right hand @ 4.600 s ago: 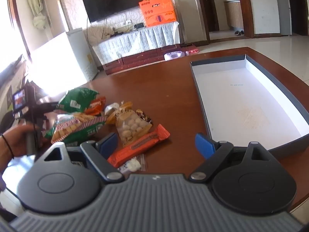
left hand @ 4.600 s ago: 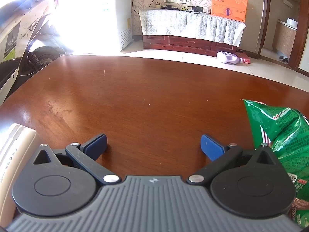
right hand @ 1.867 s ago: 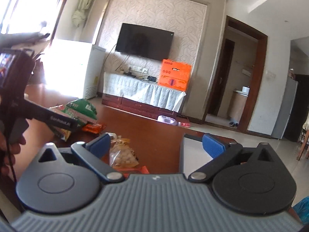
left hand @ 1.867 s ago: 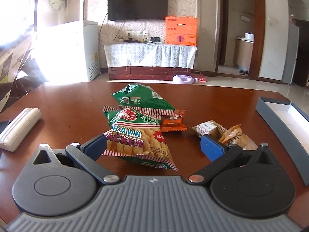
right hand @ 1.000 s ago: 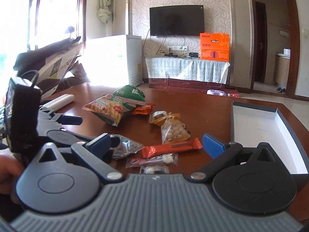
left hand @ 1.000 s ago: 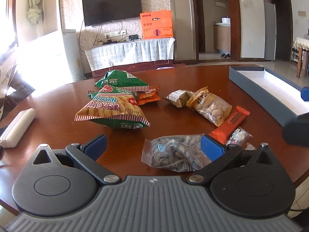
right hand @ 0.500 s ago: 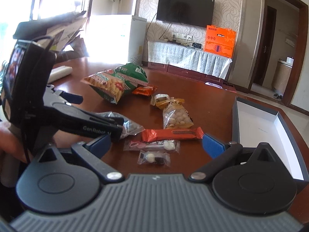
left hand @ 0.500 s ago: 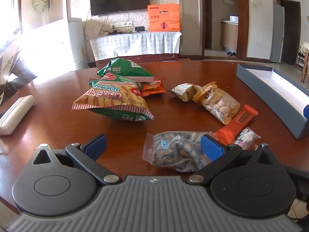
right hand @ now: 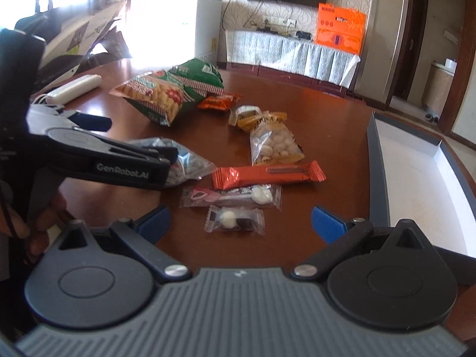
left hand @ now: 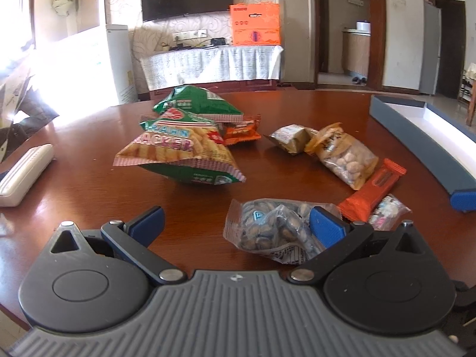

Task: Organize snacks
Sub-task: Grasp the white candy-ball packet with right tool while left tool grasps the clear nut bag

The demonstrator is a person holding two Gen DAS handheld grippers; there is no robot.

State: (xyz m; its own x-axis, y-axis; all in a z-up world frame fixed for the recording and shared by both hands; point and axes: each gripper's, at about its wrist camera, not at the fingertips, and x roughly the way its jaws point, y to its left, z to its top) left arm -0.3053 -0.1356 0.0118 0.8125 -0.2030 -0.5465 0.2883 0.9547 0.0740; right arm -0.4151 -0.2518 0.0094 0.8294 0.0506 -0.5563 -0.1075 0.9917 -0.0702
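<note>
Snacks lie on the brown table [left hand: 89,184]: a prawn cracker bag [left hand: 178,154], a green bag [left hand: 196,102] behind it, a small orange packet [left hand: 241,129], a nut bag [left hand: 345,154], an orange bar [left hand: 372,190] and a clear seed bag [left hand: 273,229]. My left gripper [left hand: 236,224] is open just before the seed bag, its right finger beside it. My right gripper [right hand: 241,220] is open above a small candy wrapper [right hand: 235,218], near a lollipop wrapper [right hand: 232,196]. The grey box [right hand: 377,160] with a white inside stands to the right.
A white oblong case [left hand: 26,172] lies at the table's left. The left gripper's body [right hand: 98,154] shows in the right wrist view, over the seed bag [right hand: 190,163]. A TV cabinet [left hand: 211,65] and an orange carton [left hand: 255,23] stand far behind.
Both grippers have moved forward and lower toward the snacks. The left one has closed in on the seed bag, the right one on the small candy wrappers. Both stay open.
</note>
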